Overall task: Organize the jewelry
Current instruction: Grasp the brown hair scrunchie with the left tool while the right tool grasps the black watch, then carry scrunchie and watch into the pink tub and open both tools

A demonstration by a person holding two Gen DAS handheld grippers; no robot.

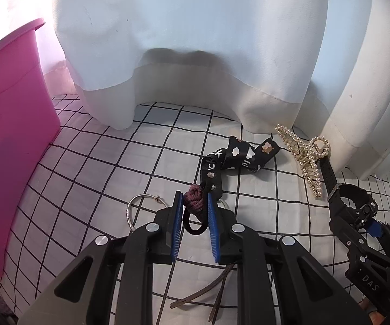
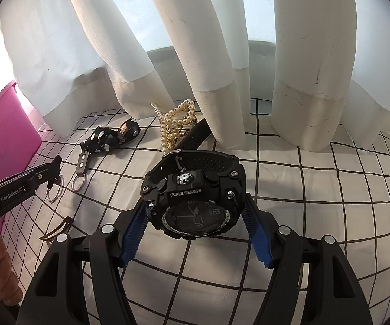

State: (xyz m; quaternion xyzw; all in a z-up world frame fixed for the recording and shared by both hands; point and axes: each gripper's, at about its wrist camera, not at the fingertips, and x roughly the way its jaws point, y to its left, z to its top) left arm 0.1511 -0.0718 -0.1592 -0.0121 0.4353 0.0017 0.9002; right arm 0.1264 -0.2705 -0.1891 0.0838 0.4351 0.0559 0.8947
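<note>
You've got white curtains (image 1: pixel 195 54) hanging down onto a grid-checked cloth (image 1: pixel 113 149) that covers the whole work surface.

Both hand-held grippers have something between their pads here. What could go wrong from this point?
The hair tie in the left hand-held gripper is pinched only at its knot, so its loop could snag the keychain strap beside it. The watch in the right hand-held gripper may drag the pearl claw clip lying on its strap.
</note>
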